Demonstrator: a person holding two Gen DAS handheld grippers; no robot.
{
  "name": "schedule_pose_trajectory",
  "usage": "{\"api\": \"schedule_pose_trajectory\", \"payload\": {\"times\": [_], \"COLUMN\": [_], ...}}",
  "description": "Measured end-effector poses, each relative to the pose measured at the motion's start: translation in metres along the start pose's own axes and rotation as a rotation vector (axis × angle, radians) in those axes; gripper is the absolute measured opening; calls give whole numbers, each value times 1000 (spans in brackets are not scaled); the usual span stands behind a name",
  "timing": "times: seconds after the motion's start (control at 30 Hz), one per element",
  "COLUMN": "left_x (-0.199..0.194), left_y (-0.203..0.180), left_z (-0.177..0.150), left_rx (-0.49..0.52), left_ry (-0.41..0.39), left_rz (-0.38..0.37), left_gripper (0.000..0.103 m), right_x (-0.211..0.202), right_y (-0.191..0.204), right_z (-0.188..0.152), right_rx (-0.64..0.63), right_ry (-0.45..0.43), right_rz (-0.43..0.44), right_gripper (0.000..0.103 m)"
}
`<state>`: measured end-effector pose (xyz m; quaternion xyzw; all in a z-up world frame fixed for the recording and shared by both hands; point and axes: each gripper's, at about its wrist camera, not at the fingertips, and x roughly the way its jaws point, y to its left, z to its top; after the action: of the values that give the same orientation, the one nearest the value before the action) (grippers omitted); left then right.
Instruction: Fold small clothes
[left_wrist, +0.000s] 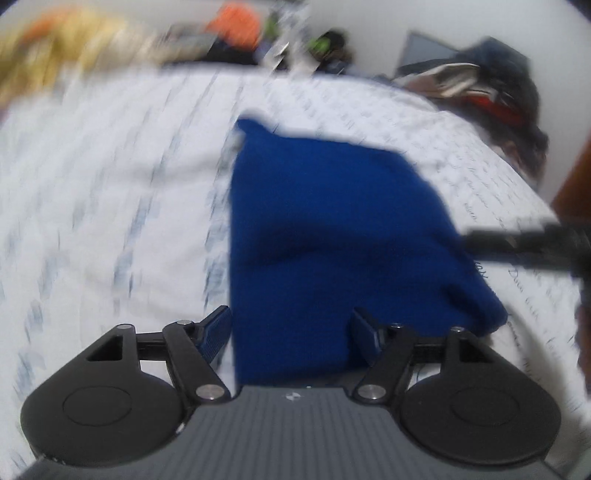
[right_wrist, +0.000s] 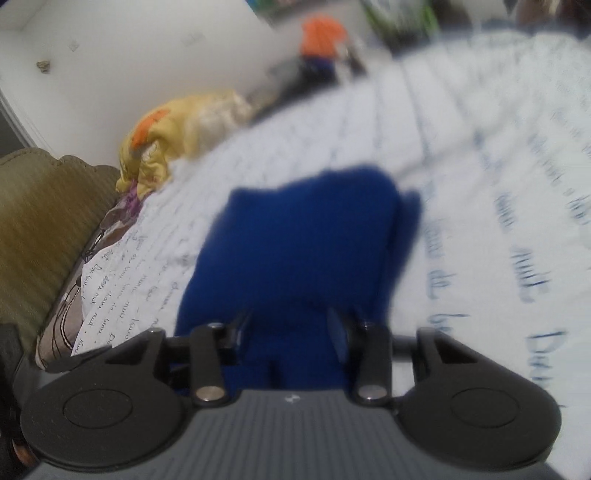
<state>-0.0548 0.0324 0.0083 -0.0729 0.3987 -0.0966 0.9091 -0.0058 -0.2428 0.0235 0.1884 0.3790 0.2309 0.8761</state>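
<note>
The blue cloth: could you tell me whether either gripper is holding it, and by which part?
Both seem to: the left gripper and right gripper each straddle the blue cloth's near edge; blur hides the grip.

The cloth (left_wrist: 332, 236) is solid deep blue, with no print. The bedsheet (left_wrist: 110, 184) under it is white, covered in rows of dark blue-grey handwriting. Both grippers, the left gripper (left_wrist: 290, 328) and right gripper (right_wrist: 291, 328), are black with grey ribbed bodies. A cushion (right_wrist: 40, 229) is olive green with fine stripes. A bundle (right_wrist: 166, 133) is yellow with an orange patch.
</note>
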Motion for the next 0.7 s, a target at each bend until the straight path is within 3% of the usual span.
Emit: {"api": "schedule_pose_trajectory", "payload": {"times": [0.03,0.13,0.17,0.2,0.23,0.27,0.33,0.4,0.43,0.47,0.5,0.53,0.57,0.6,0.63,0.7], "left_x": [0,-1,-6,-14,-26,-36,-37,-22,-22,-27,-31,-33,-33,-31,-21,10], "left_y": [1,-4,-6,-8,-13,-19,-29,-30,-27,-24,-20,-16,-14,-12,-13,-12], "left_z": [0,7,11,11,9,5,-8,-22,-25,-23,-16,-8,2,15,25,56], "left_rx": [-6,20,29,45,89,152,296,370,374,361,338,312,294,281,277,262], "left_ry": [-1,2,-8,-37,-89,-138,-151,-83,-88,-110,-129,-152,-184,-219,-237,-217], "left_rz": [-2,36,44,66,89,105,147,194,194,180,164,141,118,106,101,113], "left_gripper": [64,16,15,15,14,14,15,19,24,38,48,75,94,98,98,90], "right_x": [-3,12,10,11,13,13,12,12,10,7,5,0,-6,-10,-12,2], "right_y": [-3,-10,-9,-4,2,9,24,30,27,22,14,6,-4,-13,-24,-44], "right_z": [-3,-15,-20,-23,-24,-26,-35,-47,-48,-44,-36,-27,-17,-3,10,37], "right_rx": [11,-25,-57,-89,-120,-160,-285,-401,-397,-365,-317,-259,-201,-153,-109,-21], "right_ry": [17,110,82,78,92,95,94,78,74,84,102,103,76,35,-3,-12], "right_rz": [-23,-84,-82,-91,-95,-103,-137,-163,-152,-134,-113,-94,-78,-61,-43,-42], "right_gripper": [55,54,53,41,17,16,16,16,18,22,32,49,60,81,87,87]}}
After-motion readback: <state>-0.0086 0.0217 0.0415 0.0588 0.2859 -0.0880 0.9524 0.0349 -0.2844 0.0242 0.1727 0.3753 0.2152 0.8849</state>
